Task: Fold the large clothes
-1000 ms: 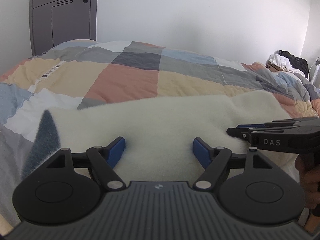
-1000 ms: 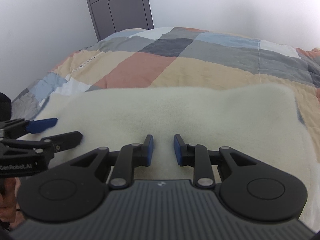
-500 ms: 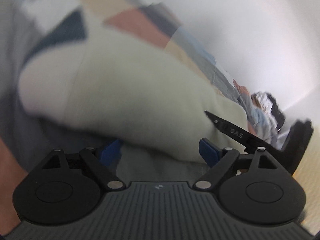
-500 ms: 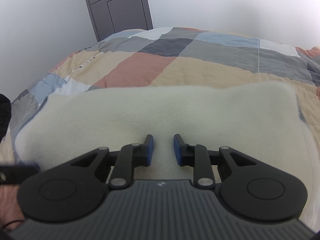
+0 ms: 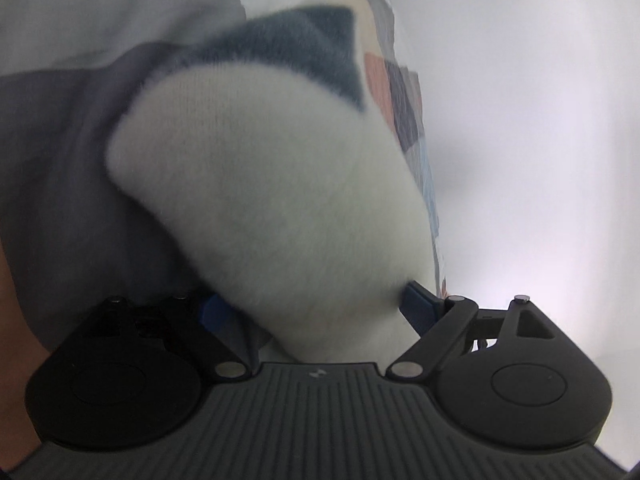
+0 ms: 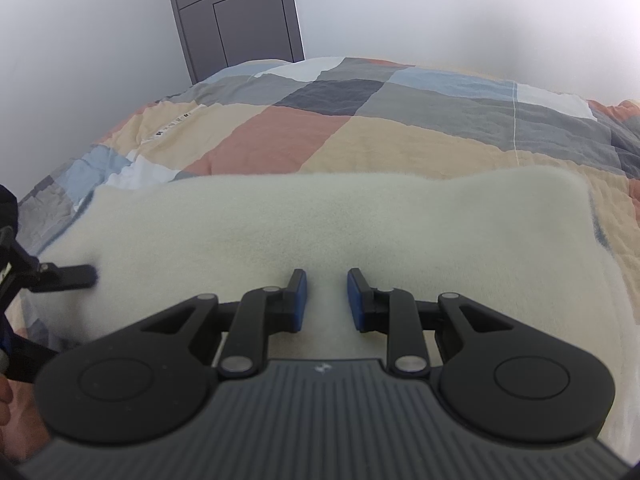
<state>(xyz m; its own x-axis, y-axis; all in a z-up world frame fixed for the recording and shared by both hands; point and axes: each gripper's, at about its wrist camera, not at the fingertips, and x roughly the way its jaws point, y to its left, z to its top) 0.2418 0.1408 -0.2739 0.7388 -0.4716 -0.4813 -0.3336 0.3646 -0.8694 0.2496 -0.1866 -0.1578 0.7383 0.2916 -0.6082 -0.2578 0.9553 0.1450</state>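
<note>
We see a cream fleece garment (image 6: 320,232) at the bed's (image 6: 280,140) near edge; our left hand-held gripper (image 5: 316,312) has just widened around its end, ungripped; our right hand-held gripper (image 6: 322,300) hovers, nearly clenched, empty.

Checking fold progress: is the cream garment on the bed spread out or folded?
Folded: the cream garment lies as a thick rounded-edged band across the quilt.

Domestic bedroom: bed (image 6: 420,136) under patchwork quilt (image 6: 280,140), grey panelled door (image 6: 240,12), plain white walls (image 6: 460,8).
</note>
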